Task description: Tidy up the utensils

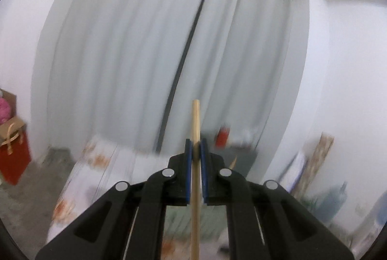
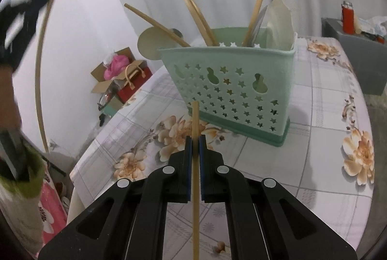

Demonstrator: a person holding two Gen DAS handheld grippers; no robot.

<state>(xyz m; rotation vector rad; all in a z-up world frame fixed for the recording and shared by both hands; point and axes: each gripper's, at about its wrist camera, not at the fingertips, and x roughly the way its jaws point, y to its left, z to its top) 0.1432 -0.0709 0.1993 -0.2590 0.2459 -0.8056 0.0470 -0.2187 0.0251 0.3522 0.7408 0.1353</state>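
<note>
Several chopsticks already stand in the green basket (image 2: 232,80); we hold one chopstick clamped in the left claw (image 1: 196,151) and another in the right claw (image 2: 195,146); both remain to be placed.

Bare floral tablecloth (image 2: 278,163) open before the mint-green perforated plastic basket (image 2: 232,80), its mouth crowded by slanting wooden chopsticks (image 2: 196,15) and white spoons (image 2: 280,22).

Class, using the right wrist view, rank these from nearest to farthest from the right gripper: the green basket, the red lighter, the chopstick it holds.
1. Chopstick, clamped in the right gripper.
2. Green basket, straight ahead on the table.
3. Red lighter, far right, on the grey stand.
</note>
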